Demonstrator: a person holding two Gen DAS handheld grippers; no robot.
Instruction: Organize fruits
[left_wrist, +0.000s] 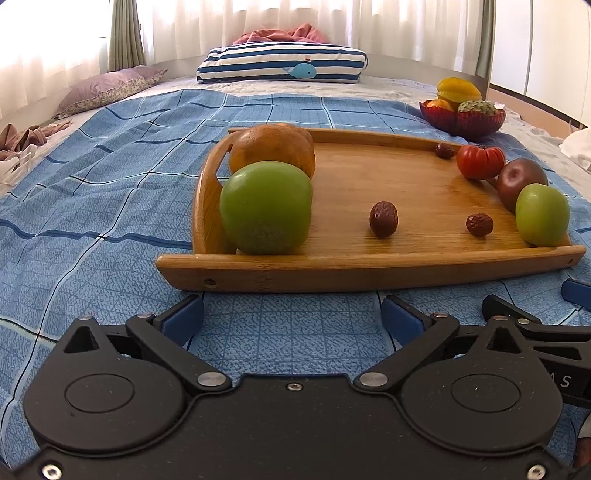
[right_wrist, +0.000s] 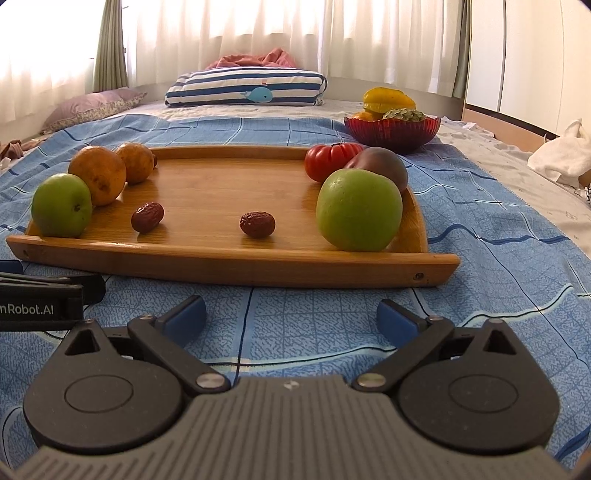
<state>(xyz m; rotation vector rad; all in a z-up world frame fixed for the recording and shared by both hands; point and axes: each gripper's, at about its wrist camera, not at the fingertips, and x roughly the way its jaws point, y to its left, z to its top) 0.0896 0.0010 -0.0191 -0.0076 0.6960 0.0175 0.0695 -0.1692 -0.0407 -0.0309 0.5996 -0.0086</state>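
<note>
Since both rest low on the bedspread:
left gripper (left_wrist: 291, 314): wide apart, holding nothing
right gripper (right_wrist: 291, 314): same
tray (right_wrist: 236, 264): 12 o'clock; fruits hug side rails, three dates loose
bowl (right_wrist: 391, 133): 1 o'clock, behind, holds fruit; sorted or not, unclear

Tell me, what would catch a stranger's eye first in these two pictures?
Most likely the wooden tray lying on a blue checked bedspread, with green apples at its near corners, the left green apple and the right green apple, and a red tomato at the far right. Behind it sits a red bowl heaped with fruit. In the foreground, the left gripper and right gripper wait before the tray, jaws spread and empty.
</note>
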